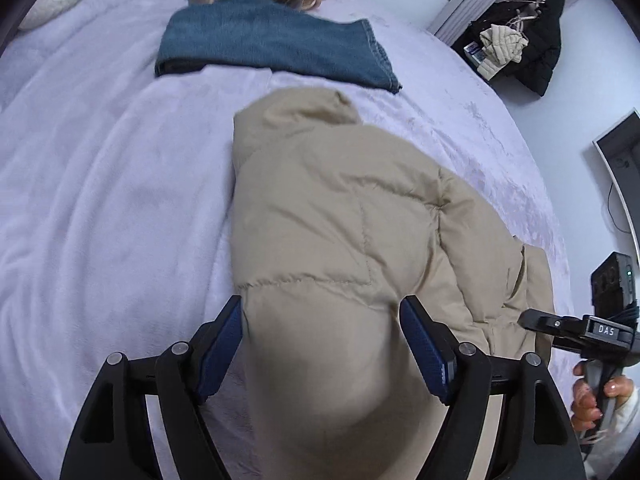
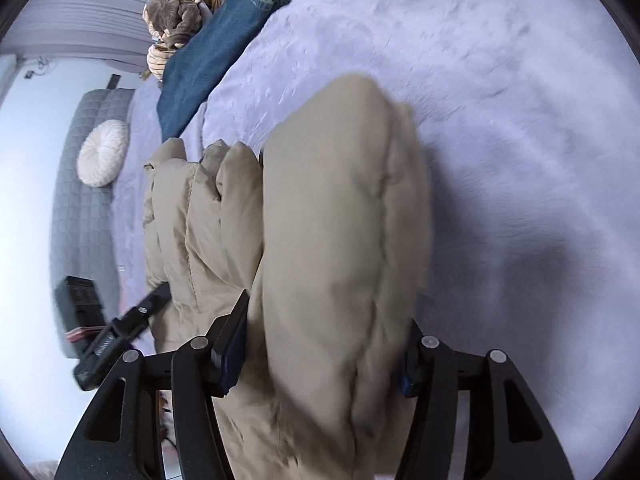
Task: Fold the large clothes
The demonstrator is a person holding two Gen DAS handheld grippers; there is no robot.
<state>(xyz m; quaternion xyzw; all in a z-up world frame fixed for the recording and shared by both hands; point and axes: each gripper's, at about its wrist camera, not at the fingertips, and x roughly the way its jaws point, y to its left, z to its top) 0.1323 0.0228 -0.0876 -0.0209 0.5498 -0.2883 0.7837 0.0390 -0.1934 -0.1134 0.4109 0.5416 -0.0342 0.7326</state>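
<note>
Two thick folds of the jacket (image 1: 340, 216) are straddled by the wide-open left gripper (image 1: 322, 344) and right gripper (image 2: 324, 344), unpinched, so puffy layers may spring apart on the bed (image 1: 100, 200).

Puffer jacket (image 1: 340, 220) bulges between left gripper (image 1: 322, 344) fingers, hiding bed blanket (image 1: 100, 220) behind it; jacket's near end cut off by bottom edge. Right gripper (image 2: 326, 344): right finger's pad mostly hidden behind jacket fold, contact unclear. Fold edge past its fingertips blurred. Hand (image 1: 596, 400) cropped at frame edge, right of left fingers.
</note>
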